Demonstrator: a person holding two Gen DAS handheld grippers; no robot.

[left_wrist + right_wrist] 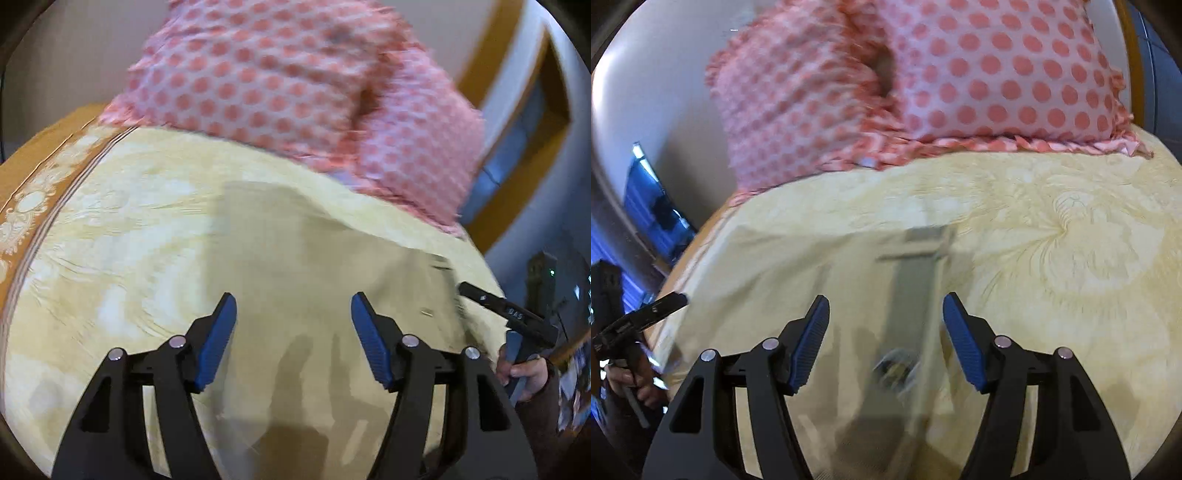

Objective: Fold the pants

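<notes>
Beige pants (849,280) lie spread flat on the cream bedspread (1052,229), in front of two pink dotted pillows (997,74). Both the left gripper (293,332) and the right gripper (885,332) hover above the cloth, jaws wide apart, holding nothing.

Motion blur smears the beige pants (908,288), and their lower end runs off the frame's bottom edge.

The pillows (1004,81) were pink with coral dots, the bedspread (1071,240) pale yellow with cream floral swirls and an orange border (33,192), the pants (280,251) khaki, and the pads (218,339) blue.
</notes>
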